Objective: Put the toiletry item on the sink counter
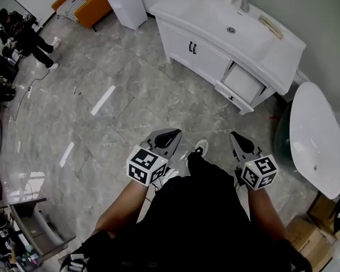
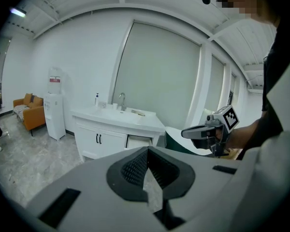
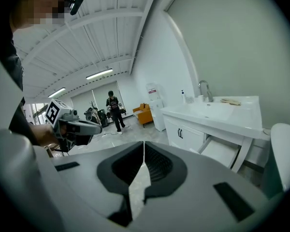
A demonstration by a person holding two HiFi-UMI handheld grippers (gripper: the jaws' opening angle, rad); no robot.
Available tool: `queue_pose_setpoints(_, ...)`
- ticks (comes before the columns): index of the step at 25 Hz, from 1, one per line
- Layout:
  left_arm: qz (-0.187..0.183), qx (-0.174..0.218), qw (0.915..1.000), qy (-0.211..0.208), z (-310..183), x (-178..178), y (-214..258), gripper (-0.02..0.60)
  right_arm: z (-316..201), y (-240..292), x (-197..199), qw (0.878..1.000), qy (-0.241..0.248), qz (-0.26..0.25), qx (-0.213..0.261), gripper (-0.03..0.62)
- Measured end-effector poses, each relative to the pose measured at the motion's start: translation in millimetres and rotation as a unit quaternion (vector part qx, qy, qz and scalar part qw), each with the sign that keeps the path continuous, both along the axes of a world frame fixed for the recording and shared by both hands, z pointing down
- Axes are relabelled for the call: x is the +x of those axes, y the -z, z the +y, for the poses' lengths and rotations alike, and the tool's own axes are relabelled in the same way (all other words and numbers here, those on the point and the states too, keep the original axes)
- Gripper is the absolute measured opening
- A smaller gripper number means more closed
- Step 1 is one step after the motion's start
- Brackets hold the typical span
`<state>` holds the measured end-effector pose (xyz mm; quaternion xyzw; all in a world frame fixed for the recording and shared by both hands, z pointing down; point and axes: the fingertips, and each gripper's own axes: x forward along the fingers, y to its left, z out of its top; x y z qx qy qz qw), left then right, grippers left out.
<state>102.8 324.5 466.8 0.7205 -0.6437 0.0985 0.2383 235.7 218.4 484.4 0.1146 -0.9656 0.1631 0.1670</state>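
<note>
Pointing forward over the grey tiled floor (image 1: 119, 95), the left claw (image 2: 147, 153) is clenched, its ribbed dark pads meeting at the tips with nothing between them. The right claw (image 3: 143, 149) is held level with it on its right, a little apart, and is likewise clenched and empty. Between the two, just behind their tips, a white shoe (image 1: 201, 147) of the person shows. Well ahead of both claws and somewhat to their right stands a white vanity whose top serves as the table (image 1: 283, 52). A drawer (image 1: 242, 83) on the side nearest the right claw is pulled open. On the table, a pale flat toiletry item (image 1: 270, 26) lies just right of the basin (image 1: 231, 30), with the faucet (image 1: 243, 3) behind the basin. To the right claw's right, near it, sits a white bathtub (image 1: 317, 135). Far ahead of the left claw stand a white water dispenser (image 1: 124, 1) and an orange sofa (image 1: 88, 4). Well off to that claw's left, another person (image 1: 20, 30) in dark clothes is on the floor.
</note>
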Motion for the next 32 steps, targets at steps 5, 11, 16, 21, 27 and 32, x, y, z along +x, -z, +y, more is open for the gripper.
queue_pose_setpoints(5, 0.0, 0.014, 0.9999, -0.002, -53, -30, 16, 0.0, -43, 2, -31, 1.0, 0.0, -0.002, -0.002, 0.005)
queue_pose_setpoints(11, -0.013, 0.011, 0.9997, -0.016, -108, -63, 22, 0.0, -101, 5, -65, 1.0, -0.015, -0.008, -0.003, 0.005)
queue_pose_setpoints(16, -0.018, 0.01, 0.9993, -0.03, -155, -80, 20, 0.0, -140, 1, -79, 1.0, -0.029, -0.011, -0.006, 0.005)
queue_pose_setpoints(21, -0.021, 0.014, 0.9986, -0.046, -195, -90, 19, 0.0, -175, -3, -86, 0.999, -0.04, -0.01, -0.004, 0.005)
queue_pose_setpoints(27, -0.022, 0.004, 0.9976, -0.066, -221, -98, 14, 0.0, -193, -8, -86, 0.998, -0.06, -0.007, -0.01, 0.005)
queue_pose_setpoints(32, -0.014, 0.001, 0.9962, -0.086, -246, -108, 8, 0.0, -208, -13, -92, 0.997, -0.078, -0.003, -0.012, 0.005)
